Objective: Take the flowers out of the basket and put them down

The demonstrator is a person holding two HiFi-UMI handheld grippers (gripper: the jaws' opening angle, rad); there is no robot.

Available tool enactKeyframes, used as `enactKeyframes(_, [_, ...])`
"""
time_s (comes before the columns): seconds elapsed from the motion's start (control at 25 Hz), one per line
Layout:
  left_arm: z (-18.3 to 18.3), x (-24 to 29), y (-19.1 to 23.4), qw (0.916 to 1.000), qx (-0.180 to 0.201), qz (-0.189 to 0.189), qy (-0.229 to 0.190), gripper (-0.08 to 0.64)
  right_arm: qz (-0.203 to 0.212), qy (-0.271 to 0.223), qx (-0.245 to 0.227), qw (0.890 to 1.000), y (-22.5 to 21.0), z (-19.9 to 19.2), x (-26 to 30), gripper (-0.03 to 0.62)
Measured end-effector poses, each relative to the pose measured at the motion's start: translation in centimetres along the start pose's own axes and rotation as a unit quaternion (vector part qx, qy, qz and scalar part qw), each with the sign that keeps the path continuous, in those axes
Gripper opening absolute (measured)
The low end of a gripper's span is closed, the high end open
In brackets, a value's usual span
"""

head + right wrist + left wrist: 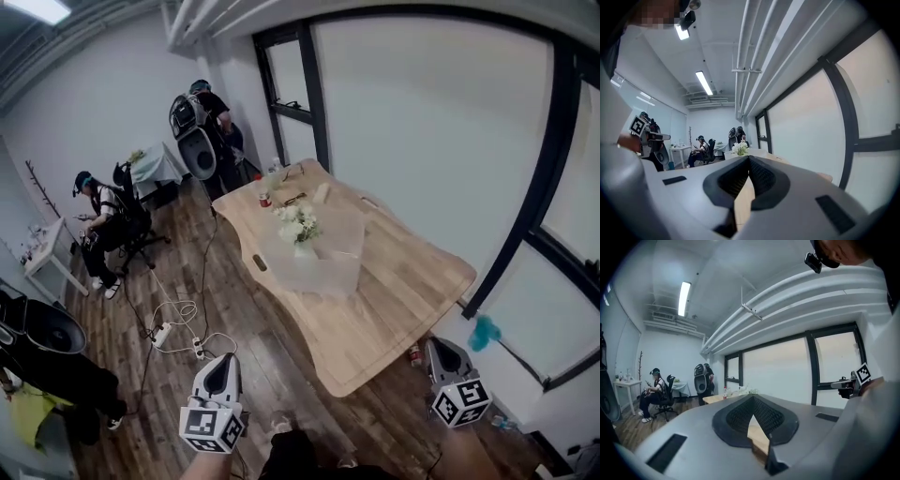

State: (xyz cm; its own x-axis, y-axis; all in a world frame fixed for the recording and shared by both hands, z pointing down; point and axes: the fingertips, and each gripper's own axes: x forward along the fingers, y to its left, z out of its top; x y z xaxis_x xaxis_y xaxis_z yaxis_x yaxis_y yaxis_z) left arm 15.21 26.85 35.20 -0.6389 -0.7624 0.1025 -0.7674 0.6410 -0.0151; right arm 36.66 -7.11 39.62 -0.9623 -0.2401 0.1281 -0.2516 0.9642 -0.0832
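Note:
White flowers (297,223) stand near the far middle of the wooden table (403,281), in a pale container on a translucent white sheet (323,253); I cannot make out the basket itself. Both grippers hang low near the table's near end, well short of the flowers. My left gripper (223,362) is over the floor at the left, shut and holding nothing. My right gripper (439,345) is beside the table's near right corner, also shut and holding nothing. The flowers (745,391) show small and far beyond my left gripper (752,398) in its own view. Past my right gripper (749,158) the flowers (740,148) look small too.
A red-labelled bottle (264,194) and small items lie at the table's far end. A person sits on an office chair (131,225) at the left; another stands at the back (202,127). Cables and a power strip (159,333) cross the floor. Windows line the right wall.

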Motion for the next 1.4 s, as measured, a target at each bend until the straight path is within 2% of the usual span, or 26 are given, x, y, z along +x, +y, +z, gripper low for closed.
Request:
enactKeyframes(0.24, [0.4, 2.9, 1.8, 0.9999, -0.002, -0.013, -0.009, 0.005, -0.033, -0.008, 0.001, 0.999, -1.3, 0.4, 1.3, 0.021])
enactKeyframes(0.4, [1.4, 4.3, 5.3, 0.9996, 0.009, -0.007, -0.027, 0.005, -0.050, -0.013, 0.009, 0.999, -1.0, 0.9, 2.7, 0.021])
enactKeyframes(0.52, [0.9, 5.9, 7.8, 0.9996, -0.001, 0.004, -0.027, 0.005, -0.064, -0.007, 0.007, 0.998, -0.8, 0.9, 4.1, 0.021])
enactKeyframes(0.64, [-0.5, 7.8, 9.7, 0.9998, 0.005, 0.004, -0.016, 0.005, -0.074, 0.002, 0.002, 0.997, -0.2, 0.2, 5.6, 0.021])
enactKeyframes(0.84, [-2.1, 12.2, 13.4, 0.9998, -0.015, -0.014, 0.000, 0.005, -0.093, 0.019, 0.008, 0.995, 0.6, -0.9, 9.7, 0.021])
enactKeyframes(1.4, [-0.6, 23.2, 23.3, 0.9962, -0.003, -0.087, -0.001, 0.005, -0.163, 0.003, 0.007, 0.987, 3.5, 2.1, 20.4, 0.021])
